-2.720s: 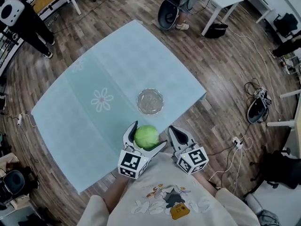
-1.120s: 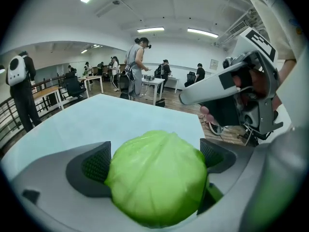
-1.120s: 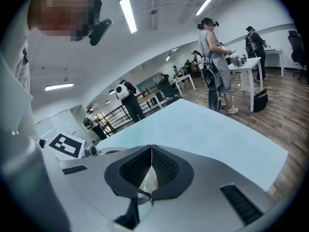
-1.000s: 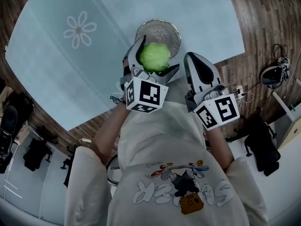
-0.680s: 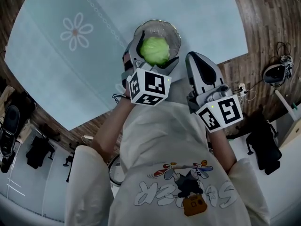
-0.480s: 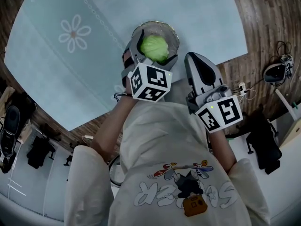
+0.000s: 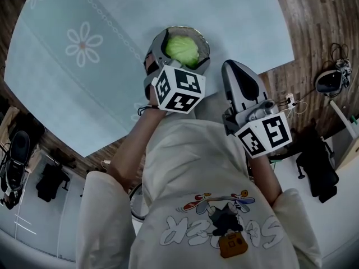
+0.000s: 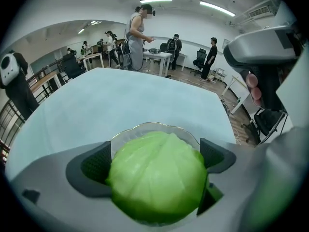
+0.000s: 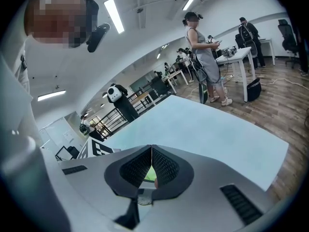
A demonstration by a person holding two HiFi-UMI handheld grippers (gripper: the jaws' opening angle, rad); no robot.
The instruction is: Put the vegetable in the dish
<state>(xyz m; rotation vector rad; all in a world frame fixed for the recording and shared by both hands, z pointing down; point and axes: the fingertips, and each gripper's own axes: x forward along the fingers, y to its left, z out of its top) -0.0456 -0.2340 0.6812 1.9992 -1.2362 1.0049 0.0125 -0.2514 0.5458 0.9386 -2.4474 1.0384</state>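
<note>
A round green cabbage (image 7: 182, 50) (image 8: 157, 178) sits between the jaws of my left gripper (image 7: 178, 54) (image 8: 155, 161), which is shut on it. The dark pads (image 8: 95, 165) press its two sides. The cabbage is over the clear glass dish (image 7: 204, 48), whose scalloped rim (image 8: 154, 126) shows just behind it. I cannot tell whether it touches the dish. My right gripper (image 7: 235, 70) (image 9: 151, 162) is shut on nothing, held to the right of the dish near the table's edge.
The table has a light-blue cloth (image 7: 112, 94) (image 9: 207, 129) with a flower print (image 7: 83, 40). Several people (image 8: 137, 30) stand at desks beyond the far edge. A panda figure (image 9: 116, 94) and railings stand at the back left. Wooden floor (image 7: 314, 32) lies to the right.
My left gripper has carried the cabbage forward from the table's near edge to over the glass dish. My right gripper has stayed shut beside it.
</note>
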